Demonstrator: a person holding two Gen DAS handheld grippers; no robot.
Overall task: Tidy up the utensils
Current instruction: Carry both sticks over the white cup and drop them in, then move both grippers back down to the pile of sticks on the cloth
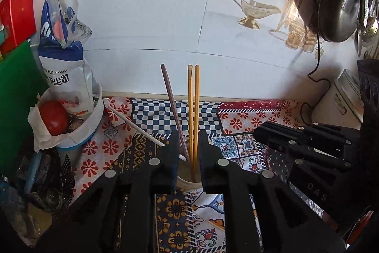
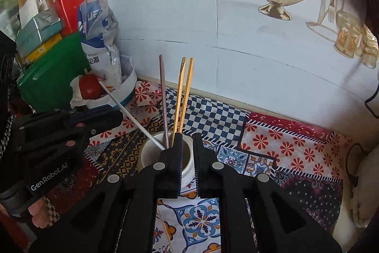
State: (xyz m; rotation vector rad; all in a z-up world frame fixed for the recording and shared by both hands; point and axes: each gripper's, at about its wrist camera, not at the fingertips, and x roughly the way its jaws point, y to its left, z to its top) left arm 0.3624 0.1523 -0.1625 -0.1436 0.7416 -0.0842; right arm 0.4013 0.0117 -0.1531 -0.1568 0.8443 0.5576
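A white cup (image 2: 151, 154) stands on the patchwork cloth (image 2: 272, 141) with a yellow chopstick pair (image 2: 183, 91), a purple chopstick (image 2: 163, 96) and a white chopstick (image 2: 128, 110) leaning left inside it. The left wrist view shows the same cup (image 1: 187, 184), yellow pair (image 1: 193, 98), purple chopstick (image 1: 170, 96) and white chopstick (image 1: 132, 125) through the gap of my left gripper (image 1: 188, 136). That gripper's jaws stand apart and grip nothing. My right gripper (image 2: 187, 136) is near the cup with a narrow slit and holds nothing. The left gripper (image 2: 118, 114) and the right gripper (image 1: 257, 132) flank the cup.
A white bowl (image 1: 78, 132) holding a tomato (image 1: 54, 120) and a plastic bag (image 1: 64, 72) sits at the left by a green box (image 1: 14, 98) and a red tin (image 2: 67, 8). A dark pan (image 1: 338, 4) hangs at the upper right. The tiled wall (image 1: 154, 16) is close behind.
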